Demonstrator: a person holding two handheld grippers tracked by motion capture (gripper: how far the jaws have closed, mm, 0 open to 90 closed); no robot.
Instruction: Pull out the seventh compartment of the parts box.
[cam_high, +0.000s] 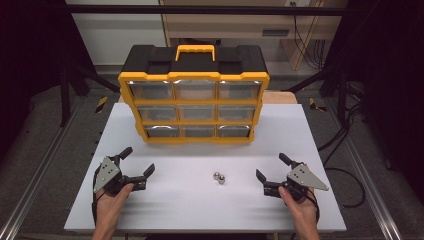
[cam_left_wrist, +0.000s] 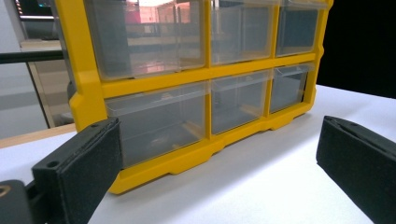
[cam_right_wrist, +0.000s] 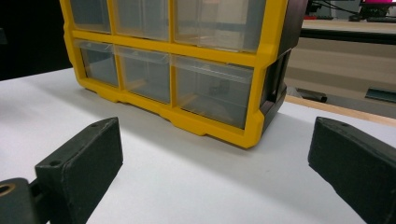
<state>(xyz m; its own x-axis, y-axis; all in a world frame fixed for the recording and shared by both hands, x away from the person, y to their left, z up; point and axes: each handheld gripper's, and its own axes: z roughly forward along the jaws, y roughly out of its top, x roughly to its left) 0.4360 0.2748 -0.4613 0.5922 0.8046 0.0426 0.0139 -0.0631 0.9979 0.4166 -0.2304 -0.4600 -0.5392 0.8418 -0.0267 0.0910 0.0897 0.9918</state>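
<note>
Both hands sat at the near edge of the white counter (cam_high: 200, 210), each holding a gripper with jaws spread wide and nothing between them. Left gripper (cam_high: 136, 161) rested well left of two small metal balls (cam_high: 219, 177); right gripper (cam_high: 271, 166) lay to their right. Beyond stood the yellow drawer organizer (cam_high: 194, 107), drawers closed

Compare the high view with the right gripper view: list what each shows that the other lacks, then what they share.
High view alone: two small metal balls on the table, the organizer's black top with yellow handle, the left gripper, both hands. Right gripper view alone: the organizer's dark side wall, seen close. Shared: the yellow drawer organizer, the white table, and the right gripper, jaws open and empty.
</note>
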